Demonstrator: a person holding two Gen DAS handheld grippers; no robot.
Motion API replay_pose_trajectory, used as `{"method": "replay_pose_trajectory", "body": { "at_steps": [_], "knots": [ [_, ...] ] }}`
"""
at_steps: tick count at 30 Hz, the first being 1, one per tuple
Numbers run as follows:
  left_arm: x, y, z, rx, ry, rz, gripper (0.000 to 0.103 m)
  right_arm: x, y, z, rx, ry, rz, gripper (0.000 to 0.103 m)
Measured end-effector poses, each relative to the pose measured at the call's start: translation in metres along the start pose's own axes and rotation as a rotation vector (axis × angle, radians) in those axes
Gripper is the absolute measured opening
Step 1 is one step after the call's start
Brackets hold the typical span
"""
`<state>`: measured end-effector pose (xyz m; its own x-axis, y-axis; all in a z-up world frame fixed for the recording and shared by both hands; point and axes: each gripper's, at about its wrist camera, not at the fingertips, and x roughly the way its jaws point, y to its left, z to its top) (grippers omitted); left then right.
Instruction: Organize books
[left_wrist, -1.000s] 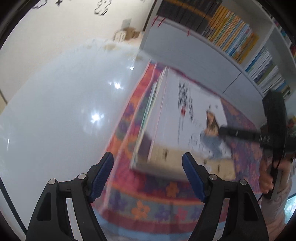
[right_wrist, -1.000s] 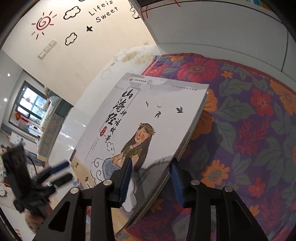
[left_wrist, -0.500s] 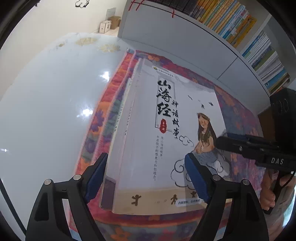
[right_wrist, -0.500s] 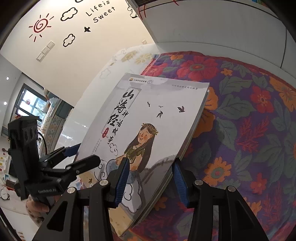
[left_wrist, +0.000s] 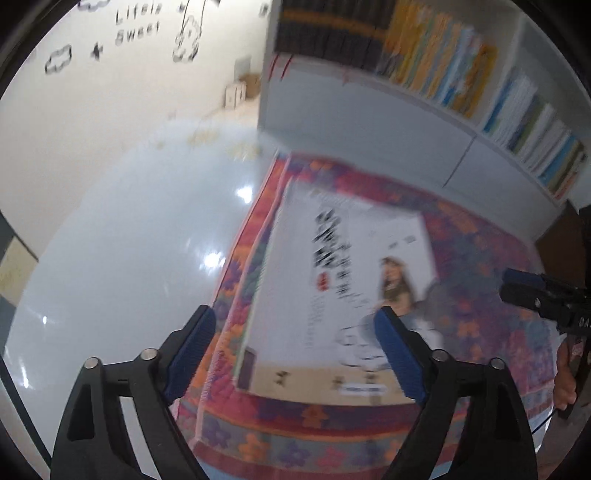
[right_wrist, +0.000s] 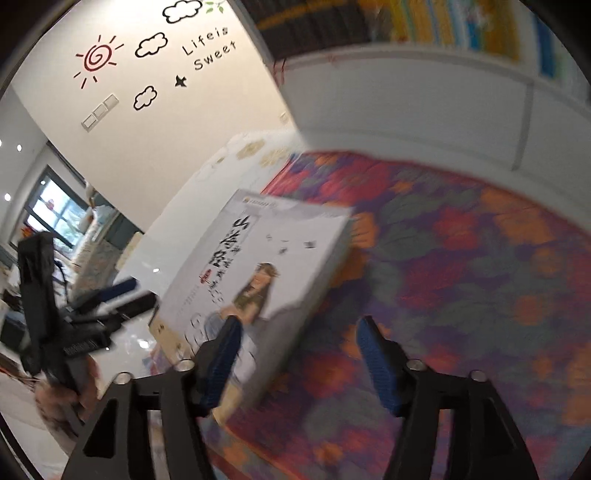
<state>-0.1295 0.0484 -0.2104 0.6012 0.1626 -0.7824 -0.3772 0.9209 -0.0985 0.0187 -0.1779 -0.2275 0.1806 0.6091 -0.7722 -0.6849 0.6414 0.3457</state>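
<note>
A white picture book (left_wrist: 332, 280) with black characters and a drawn girl on its cover lies flat on top of a short stack on the flowered rug (left_wrist: 480, 258). My left gripper (left_wrist: 295, 350) hovers above the book's near end. Its jaws are opening and its blue pads touch nothing. In the right wrist view the same book (right_wrist: 266, 266) lies on the rug (right_wrist: 461, 277). My right gripper (right_wrist: 299, 354) hangs over the book's near corner with its jaws opening, clear of the cover. Each gripper shows in the other's view: the right gripper (left_wrist: 535, 299) and the left gripper (right_wrist: 110, 299).
A white bookcase (left_wrist: 443, 74) full of upright books stands behind the rug, with shut cupboard doors (right_wrist: 406, 122) below. Glossy white floor (left_wrist: 129, 240) stretches to the left. Small cardboard boxes (left_wrist: 242, 88) sit in the far corner. A hand (left_wrist: 565, 384) holds the right gripper.
Both grippers have risen and pulled back from the book. The right jaws, which straddled the book's near corner, have spread wide and stand clear. The left jaws have widened too.
</note>
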Motion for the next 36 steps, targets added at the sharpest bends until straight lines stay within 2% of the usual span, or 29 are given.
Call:
{"method": "replay_pose_trajectory", "body": {
  "at_steps": [1, 2, 3, 6, 7, 8, 11, 13, 15, 18, 22, 27, 33, 36],
  "knots": [
    [-0.011, -0.009, 0.0, 0.02, -0.037, 0.022, 0.096, -0.015, -0.004, -0.005, -0.004, -0.015, -0.028, 0.093],
    [-0.026, -0.024, -0.002, 0.056, -0.094, 0.066, 0.102, -0.029, -0.006, -0.01, -0.011, -0.034, -0.054, 0.093],
    [-0.036, -0.037, -0.005, 0.087, -0.135, 0.093, 0.102, -0.043, -0.009, -0.016, -0.022, -0.057, -0.083, 0.094],
    [-0.047, -0.084, -0.018, 0.185, -0.183, 0.166, 0.102, -0.083, -0.009, -0.038, -0.08, -0.125, -0.222, 0.097],
    [-0.046, -0.095, -0.023, 0.204, -0.181, 0.178, 0.102, -0.097, -0.008, -0.05, -0.097, -0.158, -0.278, 0.102],
    [-0.042, -0.113, -0.03, 0.233, -0.178, 0.191, 0.102, -0.103, -0.007, -0.058, -0.104, -0.178, -0.306, 0.103],
    [-0.033, -0.143, -0.045, 0.271, -0.161, 0.197, 0.102, -0.12, -0.002, -0.089, -0.115, -0.226, -0.34, 0.103],
    [-0.025, -0.158, -0.056, 0.289, -0.129, 0.161, 0.102, -0.121, 0.0, -0.104, -0.126, -0.222, -0.331, 0.103],
    [-0.019, -0.17, -0.062, 0.29, -0.101, 0.114, 0.102, -0.121, 0.01, -0.107, -0.185, -0.173, -0.379, 0.103],
    [-0.013, -0.178, -0.066, 0.28, -0.083, 0.104, 0.102, -0.128, 0.026, -0.112, -0.297, -0.225, -0.459, 0.103],
    [-0.015, -0.178, -0.069, 0.251, -0.094, 0.105, 0.102, -0.13, 0.015, -0.112, -0.267, -0.229, -0.422, 0.103],
    [-0.01, -0.171, -0.075, 0.137, -0.087, 0.025, 0.102, -0.115, -0.007, -0.105, -0.197, -0.189, -0.392, 0.103],
    [0.001, -0.162, -0.078, 0.084, -0.085, 0.051, 0.102, -0.104, -0.04, -0.097, -0.041, -0.153, -0.26, 0.103],
    [-0.004, -0.155, -0.075, 0.051, -0.102, 0.039, 0.102, -0.105, -0.058, -0.095, 0.062, -0.16, -0.158, 0.103]
  ]
}}
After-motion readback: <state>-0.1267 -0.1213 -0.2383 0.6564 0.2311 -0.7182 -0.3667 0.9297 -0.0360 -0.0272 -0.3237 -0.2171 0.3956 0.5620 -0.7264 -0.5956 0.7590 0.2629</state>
